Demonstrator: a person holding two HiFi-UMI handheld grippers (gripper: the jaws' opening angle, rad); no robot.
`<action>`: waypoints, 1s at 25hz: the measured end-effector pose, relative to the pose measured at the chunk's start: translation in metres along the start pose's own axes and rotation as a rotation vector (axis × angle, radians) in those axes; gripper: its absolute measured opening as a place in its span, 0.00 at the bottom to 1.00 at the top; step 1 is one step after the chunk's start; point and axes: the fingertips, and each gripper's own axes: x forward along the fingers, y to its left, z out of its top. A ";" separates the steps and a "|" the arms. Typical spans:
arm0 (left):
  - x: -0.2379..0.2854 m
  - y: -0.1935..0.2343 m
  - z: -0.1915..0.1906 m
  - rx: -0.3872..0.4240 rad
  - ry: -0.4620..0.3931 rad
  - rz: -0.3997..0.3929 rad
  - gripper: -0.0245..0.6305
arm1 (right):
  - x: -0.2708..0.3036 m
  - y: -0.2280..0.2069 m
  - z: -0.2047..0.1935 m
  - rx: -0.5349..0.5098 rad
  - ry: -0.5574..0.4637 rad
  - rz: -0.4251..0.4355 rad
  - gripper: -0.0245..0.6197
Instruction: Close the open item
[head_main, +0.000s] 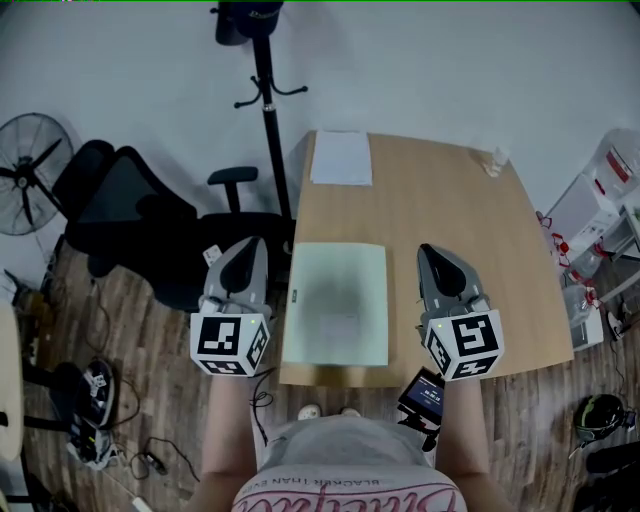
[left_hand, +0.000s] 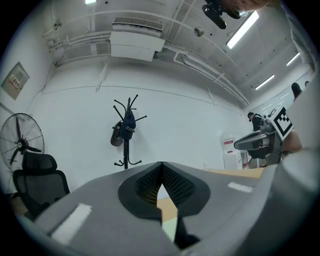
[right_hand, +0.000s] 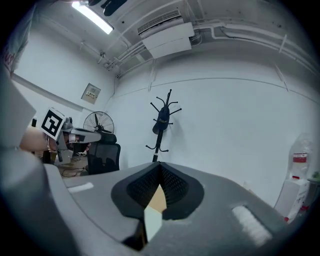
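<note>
Overhead, pale green flat item (head_main: 337, 303) lay on wooden table (head_main: 450, 230), whether open I could not tell | my left gripper (head_main: 254, 244) at its 9 o'clock, jaws pressed together, empty | my right gripper (head_main: 429, 250) at its 3 o'clock, jaws together, empty | white sheet (head_main: 341, 158) at its 12 o'clock.

The left gripper (head_main: 254, 241) and right gripper (head_main: 427, 249) share smooth grey tapering shells, dark ribbed fingers (left_hand: 176, 184) and white cubes (head_main: 230, 343) printed with black square markers. The person wears a grey shirt (head_main: 340, 450) with a pink lettered band.
</note>
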 end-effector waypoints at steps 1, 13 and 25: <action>-0.001 0.000 0.003 0.001 -0.004 0.002 0.06 | -0.001 0.000 0.002 -0.004 -0.006 -0.002 0.04; -0.010 -0.005 0.015 0.024 -0.019 0.001 0.06 | -0.011 -0.001 0.012 -0.020 -0.038 -0.004 0.04; -0.015 -0.008 0.024 0.038 -0.035 -0.015 0.06 | -0.015 0.004 0.019 -0.036 -0.061 -0.003 0.04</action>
